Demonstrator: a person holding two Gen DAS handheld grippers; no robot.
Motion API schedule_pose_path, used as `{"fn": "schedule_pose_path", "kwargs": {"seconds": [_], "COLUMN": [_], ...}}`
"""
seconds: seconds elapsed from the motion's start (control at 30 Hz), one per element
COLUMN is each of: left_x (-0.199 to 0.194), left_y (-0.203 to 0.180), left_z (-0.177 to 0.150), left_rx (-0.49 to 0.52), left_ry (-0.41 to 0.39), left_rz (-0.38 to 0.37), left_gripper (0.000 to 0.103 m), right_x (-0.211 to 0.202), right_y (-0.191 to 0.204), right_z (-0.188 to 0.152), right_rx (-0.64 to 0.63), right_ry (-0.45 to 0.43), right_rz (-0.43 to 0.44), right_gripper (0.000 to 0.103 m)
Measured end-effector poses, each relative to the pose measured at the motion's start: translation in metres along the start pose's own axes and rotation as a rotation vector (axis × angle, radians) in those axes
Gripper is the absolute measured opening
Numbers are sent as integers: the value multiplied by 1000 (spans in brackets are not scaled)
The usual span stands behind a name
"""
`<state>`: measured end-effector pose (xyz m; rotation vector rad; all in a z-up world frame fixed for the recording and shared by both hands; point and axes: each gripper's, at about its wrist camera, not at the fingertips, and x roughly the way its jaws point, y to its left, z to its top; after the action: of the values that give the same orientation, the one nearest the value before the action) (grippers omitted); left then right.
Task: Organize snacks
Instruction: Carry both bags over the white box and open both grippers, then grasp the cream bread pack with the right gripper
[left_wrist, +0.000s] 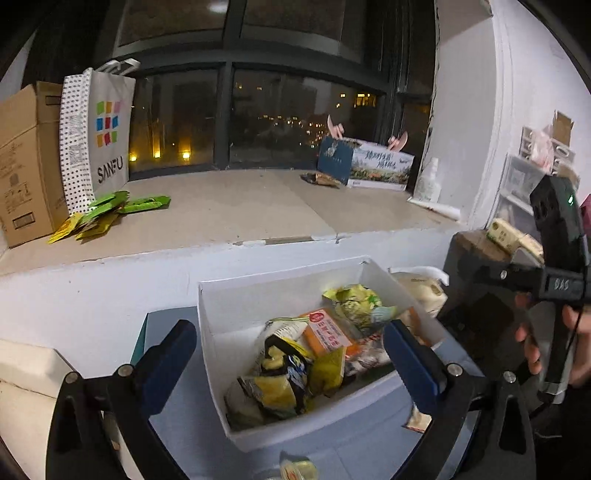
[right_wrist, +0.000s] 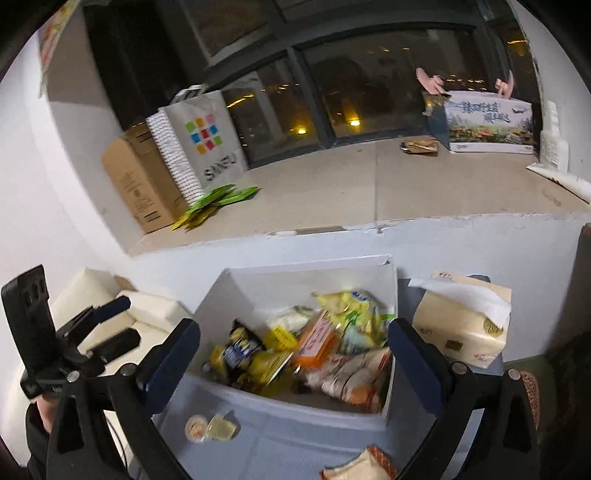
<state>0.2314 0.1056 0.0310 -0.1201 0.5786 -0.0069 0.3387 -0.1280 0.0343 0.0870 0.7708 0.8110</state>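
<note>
We've got the box (right_wrist: 310, 288) in front of us under the window ledge (left_wrist: 236, 206), snack packets (right_wrist: 314, 350) piled inside. A tissue pack (right_wrist: 458, 325) sits just right of it, two small cups (right_wrist: 210, 428) before it. Up on the ledge, a shopping bag (left_wrist: 107, 136) leans left against a carton (left_wrist: 26, 162), a printed box (left_wrist: 369, 162) far right.

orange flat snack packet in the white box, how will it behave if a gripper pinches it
The orange flat snack packet looks like a thin wrapped slab, so probably fairly stiff and light. Its glossy wrapper may slip. It leans on loose crinkly bags in the white cardboard box, so those could shift when it lifts.
</note>
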Motion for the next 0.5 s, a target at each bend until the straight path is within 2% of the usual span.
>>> {"fn": "schedule_pose_path", "kwargs": {"seconds": [0.17,0.33,0.5], "left_x": [-43,-81,-103], "left_y": [-13,-33,-53], "left_z": [-22,-58,-94], "left_rx": [26,50,69], "left_ry": [-50,-93,-74], "left_rz": [-5,-14,-40], "left_gripper": [103,103,103], "right_x": [-26,-55,-78], "right_y": [5,14,20], "right_z": [-29,-67,-122], "right_rx": [-3,-64,-108], "right_ry": [13,0,-4], "right_rz": [52,13,-19], "right_gripper": [103,103,103]}}
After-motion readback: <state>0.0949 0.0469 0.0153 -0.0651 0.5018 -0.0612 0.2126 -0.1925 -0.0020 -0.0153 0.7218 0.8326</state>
